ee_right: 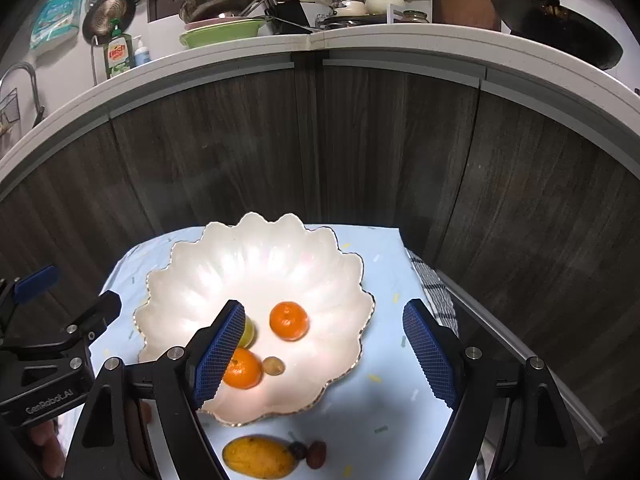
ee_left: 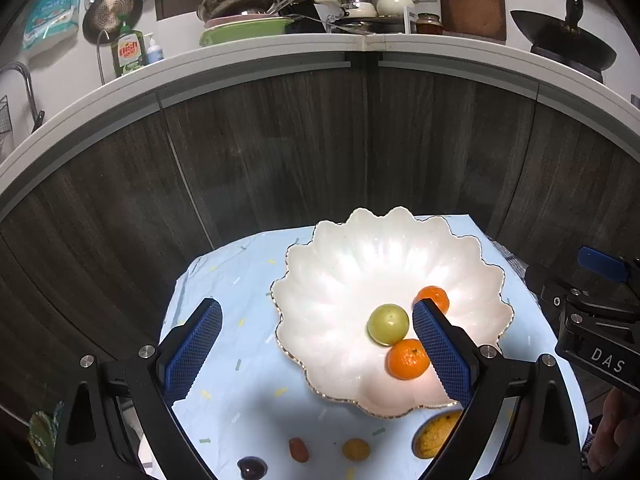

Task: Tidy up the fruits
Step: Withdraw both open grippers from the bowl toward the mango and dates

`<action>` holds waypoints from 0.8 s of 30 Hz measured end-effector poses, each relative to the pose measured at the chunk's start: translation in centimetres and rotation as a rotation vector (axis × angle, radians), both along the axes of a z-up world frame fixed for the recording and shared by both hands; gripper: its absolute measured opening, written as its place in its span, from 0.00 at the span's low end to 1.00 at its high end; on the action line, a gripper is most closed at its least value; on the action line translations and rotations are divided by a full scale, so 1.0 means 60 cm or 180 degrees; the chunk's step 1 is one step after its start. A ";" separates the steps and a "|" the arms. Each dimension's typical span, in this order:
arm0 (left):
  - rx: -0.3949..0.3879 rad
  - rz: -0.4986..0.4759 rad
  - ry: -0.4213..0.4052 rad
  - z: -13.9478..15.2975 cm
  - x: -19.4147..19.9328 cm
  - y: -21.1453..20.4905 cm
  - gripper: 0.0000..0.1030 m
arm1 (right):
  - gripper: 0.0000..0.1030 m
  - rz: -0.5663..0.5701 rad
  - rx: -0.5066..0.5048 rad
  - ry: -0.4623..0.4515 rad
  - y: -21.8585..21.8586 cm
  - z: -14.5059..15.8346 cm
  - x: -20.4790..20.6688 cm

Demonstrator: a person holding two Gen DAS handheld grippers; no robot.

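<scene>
Going left to right in the left wrist view, the left gripper [ee_left: 316, 344] is hanging with its blue pads spread wide and nothing between them. Along the bottom edge at six o'clock, four fruits are lying on the pale blue tablecloth [ee_left: 224, 276]: a dark plum [ee_left: 252, 469] cut off by the frame, a reddish date [ee_left: 299, 449], a small yellow-orange fruit [ee_left: 355, 449] that is hard to identify, and a mango [ee_left: 434, 434] half hidden behind the right finger. The scalloped white bowl [ee_left: 320, 264] is sitting right of centre, holding one green fruit [ee_left: 388, 324] and two tangerines; the near tangerine [ee_left: 408, 359] and the far tangerine [ee_left: 434, 295] are each partly covered by that finger.

In the right wrist view, the right gripper [ee_right: 324, 348] is also standing spread and empty. Its left finger is hiding most of the green fruit and part of the near tangerine. A small brownish fruit [ee_right: 273, 365] is resting in the bowl just beside that tangerine, bringing the bowl's count to four.
</scene>
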State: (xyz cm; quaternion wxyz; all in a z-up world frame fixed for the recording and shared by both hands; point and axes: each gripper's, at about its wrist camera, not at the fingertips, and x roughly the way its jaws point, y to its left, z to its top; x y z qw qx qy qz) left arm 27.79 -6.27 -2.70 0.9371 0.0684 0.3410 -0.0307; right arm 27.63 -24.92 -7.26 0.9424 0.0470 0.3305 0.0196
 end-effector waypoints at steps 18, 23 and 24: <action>-0.0017 0.0026 0.0028 0.003 -0.071 0.021 0.95 | 0.79 0.0055 -0.0002 0.0024 0.019 -0.001 -0.065; -0.0007 0.0027 0.0031 -0.002 -0.087 0.027 0.95 | 0.79 0.0079 -0.0001 0.0059 0.027 -0.008 -0.078; -0.0010 0.0033 0.0033 -0.003 -0.091 0.029 0.95 | 0.79 0.0086 -0.0003 0.0068 0.028 -0.010 -0.079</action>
